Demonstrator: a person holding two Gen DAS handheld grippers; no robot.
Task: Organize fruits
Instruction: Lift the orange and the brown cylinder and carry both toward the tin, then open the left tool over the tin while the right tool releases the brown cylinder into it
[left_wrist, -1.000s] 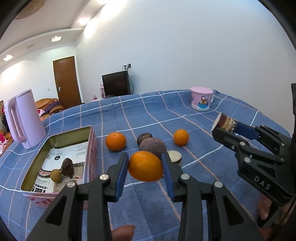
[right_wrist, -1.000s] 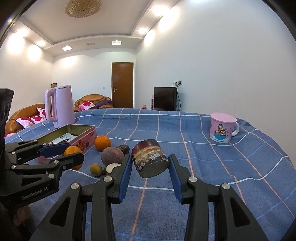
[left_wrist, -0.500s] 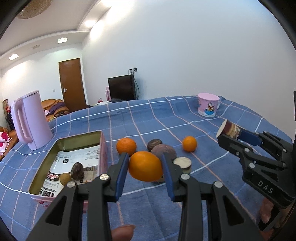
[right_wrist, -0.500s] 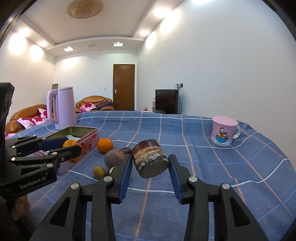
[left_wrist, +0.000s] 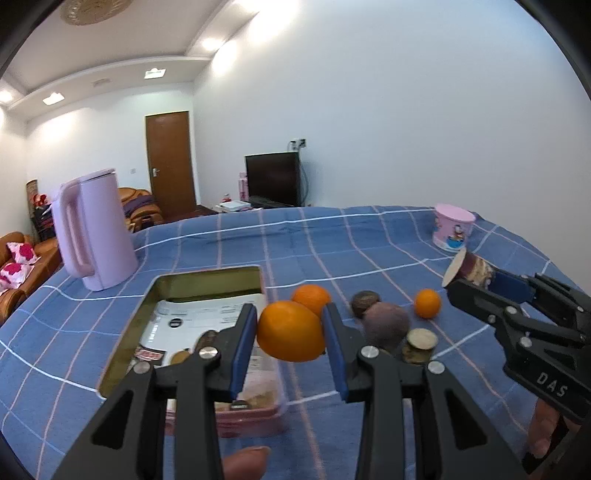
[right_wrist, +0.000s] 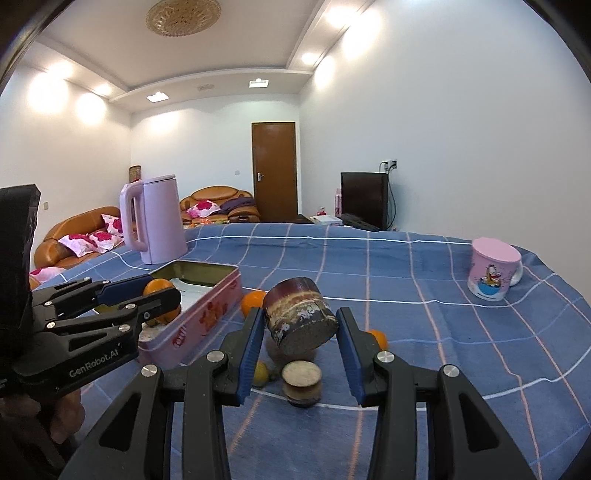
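My left gripper (left_wrist: 290, 332) is shut on an orange (left_wrist: 291, 331) and holds it in the air at the right rim of the open pink tin box (left_wrist: 207, 284). The box holds a printed paper and a few small fruits. In the right wrist view the held orange (right_wrist: 159, 288) hangs over the box (right_wrist: 207, 295). My right gripper (right_wrist: 301, 328) is shut on a small round tin (right_wrist: 300, 318), tilted, above the table. On the cloth lie two more oranges (left_wrist: 312, 297) (left_wrist: 427, 303), two dark round fruits (left_wrist: 386, 325) (left_wrist: 365, 301) and a small lidded jar (left_wrist: 419, 345).
A pink kettle (left_wrist: 94, 229) stands behind the box at the left. A pink cartoon mug (left_wrist: 452, 232) stands at the far right of the blue checked tablecloth (left_wrist: 332, 243). A small yellow fruit (right_wrist: 259, 373) lies beside the jar (right_wrist: 301, 384).
My left gripper has carried the orange left and forward to the box's right rim. My right gripper, holding the round tin, has moved over the fruit pile.
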